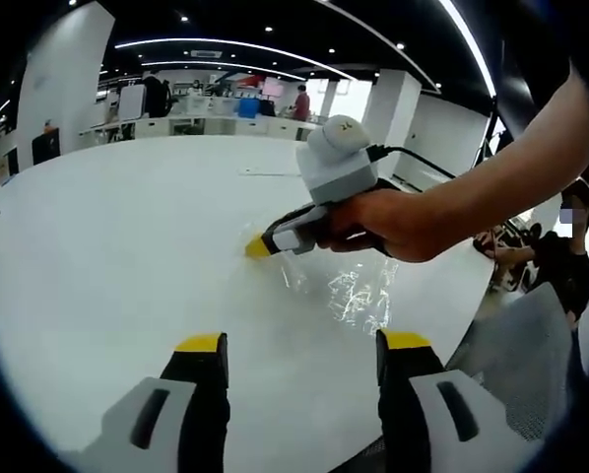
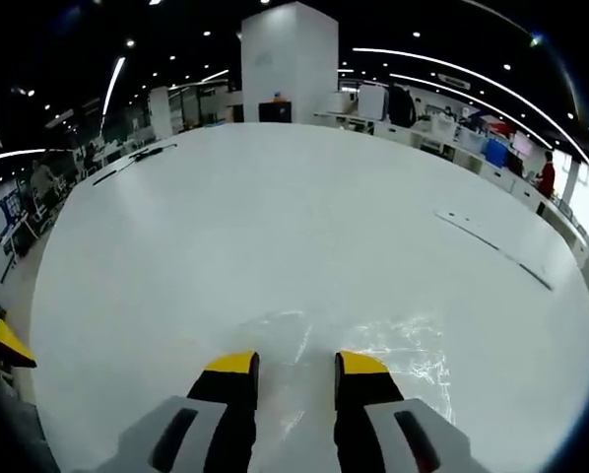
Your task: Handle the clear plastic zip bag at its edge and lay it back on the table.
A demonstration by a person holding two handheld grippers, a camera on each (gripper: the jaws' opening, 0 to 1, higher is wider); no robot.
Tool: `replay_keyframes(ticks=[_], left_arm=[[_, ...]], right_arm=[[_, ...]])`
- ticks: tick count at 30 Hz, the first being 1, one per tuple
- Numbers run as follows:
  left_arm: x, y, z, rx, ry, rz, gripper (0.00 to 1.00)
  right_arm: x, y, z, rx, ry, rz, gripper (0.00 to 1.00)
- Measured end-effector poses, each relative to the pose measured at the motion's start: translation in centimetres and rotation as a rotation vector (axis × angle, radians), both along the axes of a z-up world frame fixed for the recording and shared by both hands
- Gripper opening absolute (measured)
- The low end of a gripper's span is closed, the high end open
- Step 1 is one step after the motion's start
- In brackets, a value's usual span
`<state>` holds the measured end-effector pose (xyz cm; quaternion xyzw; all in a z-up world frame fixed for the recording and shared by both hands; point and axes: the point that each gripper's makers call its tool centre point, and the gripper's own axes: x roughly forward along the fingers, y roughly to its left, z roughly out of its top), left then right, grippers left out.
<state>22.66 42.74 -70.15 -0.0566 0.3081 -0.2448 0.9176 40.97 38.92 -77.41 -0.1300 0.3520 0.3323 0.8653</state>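
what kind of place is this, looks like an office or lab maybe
Probably a large open-plan office or lab: long strip lights cross a dark ceiling, rows of desks stand along the far side, and a big white table carries the clear bag.

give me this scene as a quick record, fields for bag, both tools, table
bag: clear plastic zip bag lying crinkled on the table
table: large white table
right tool: right tool low over the bag's edge, held by a hand; jaws apart in its own view
left tool: left tool open, back from the bag, holding nothing

Clear bag [image 1: 349, 291]; white table [image 1: 127, 246]; yellow-tipped tool [image 2: 294, 367].
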Motion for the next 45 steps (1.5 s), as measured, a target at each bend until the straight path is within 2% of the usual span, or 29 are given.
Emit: replay_keyframes(ticks=[12,23,28,45], left_arm=[[-0.1,0.0,-0.1,0.004,0.004,-0.003,0.57],[-0.2,0.0,0.0,0.006,0.004,0.0,0.56],[-0.1,0.1,-0.1,0.006,0.004,0.0,0.55],[0.2,0.3,-0.3,0.003,-0.001,0.009,0.53]], right_arm=[[0.3,0.2,-0.2,-0.031,-0.008,0.006,0.2],[0.9,0.6,-1.1,-0.049,0.014,0.007,0.06],[-0.4,0.9,-0.2,-0.028,0.034,0.014,0.03],[-1.1,1.3,1.0,-0.061,-0.031,0.098,0.0]])
